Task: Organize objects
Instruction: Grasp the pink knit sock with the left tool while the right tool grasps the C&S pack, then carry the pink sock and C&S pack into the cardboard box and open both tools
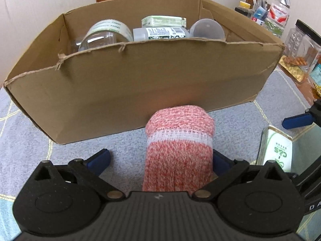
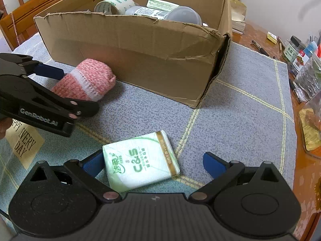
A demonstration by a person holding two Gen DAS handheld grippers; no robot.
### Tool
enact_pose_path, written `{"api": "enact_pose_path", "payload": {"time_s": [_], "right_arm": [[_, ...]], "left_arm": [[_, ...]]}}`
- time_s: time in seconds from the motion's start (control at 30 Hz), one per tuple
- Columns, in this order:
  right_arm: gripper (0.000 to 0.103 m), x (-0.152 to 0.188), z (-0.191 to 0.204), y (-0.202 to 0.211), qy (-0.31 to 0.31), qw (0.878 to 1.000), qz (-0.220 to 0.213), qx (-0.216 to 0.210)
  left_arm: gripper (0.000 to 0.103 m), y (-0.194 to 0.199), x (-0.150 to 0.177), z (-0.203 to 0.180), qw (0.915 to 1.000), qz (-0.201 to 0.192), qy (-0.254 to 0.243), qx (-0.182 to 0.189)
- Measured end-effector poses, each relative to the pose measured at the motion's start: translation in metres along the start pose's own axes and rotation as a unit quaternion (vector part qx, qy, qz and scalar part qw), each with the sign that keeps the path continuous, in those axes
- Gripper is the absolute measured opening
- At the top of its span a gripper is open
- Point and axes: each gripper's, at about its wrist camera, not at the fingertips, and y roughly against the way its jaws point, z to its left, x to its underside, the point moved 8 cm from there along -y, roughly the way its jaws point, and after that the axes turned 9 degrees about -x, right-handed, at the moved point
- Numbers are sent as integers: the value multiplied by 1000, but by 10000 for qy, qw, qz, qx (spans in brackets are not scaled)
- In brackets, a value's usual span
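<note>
Cardboard box (image 2: pixel 140 48) at the table's far side holds a tape roll (image 2: pixel 114 5), bottle (image 2: pixel 146 11), tissue pack (image 1: pixel 163 21) and clear cup (image 2: pixel 184 16). Left tool (image 1: pixel 160 160) spread wide around the rolled pink sock (image 1: pixel 178 146); right tool (image 2: pixel 152 163) open around the near tissue packet (image 2: pixel 138 160).

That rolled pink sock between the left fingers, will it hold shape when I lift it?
Probably soft: the rolled sock is knitted, so it should compress in the left gripper. Its rounded roll may turn on the tablecloth if nudged. It likely weighs little.
</note>
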Motion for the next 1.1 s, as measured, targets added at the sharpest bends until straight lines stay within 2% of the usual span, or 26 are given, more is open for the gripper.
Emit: {"api": "enact_pose_path", "payload": {"time_s": [0.13, 0.27, 0.4, 0.53, 0.8, 1.1], "right_arm": [[103, 0, 0, 0, 26, 10000, -17, -2], [101, 2, 6, 3, 189, 9998, -38, -65], [86, 1, 13, 8, 344, 9992, -62, -184], [74, -1, 14, 9, 421, 9988, -50, -247], [73, 0, 13, 15, 317, 9986, 149, -392], [73, -10, 11, 43, 334, 9983, 241, -409]], "left_arm": [[97, 2, -3, -8, 9996, -172, -203, -132], [87, 2, -9, -16, 9996, -223, -184, -21], [79, 1, -13, -19, 9997, -179, -111, 76], [65, 2, -13, -21, 9997, -155, -124, 169], [61, 11, -17, -22, 9988, 25, -268, 420], [60, 51, -25, -12, 9952, -27, -658, 721]]}}
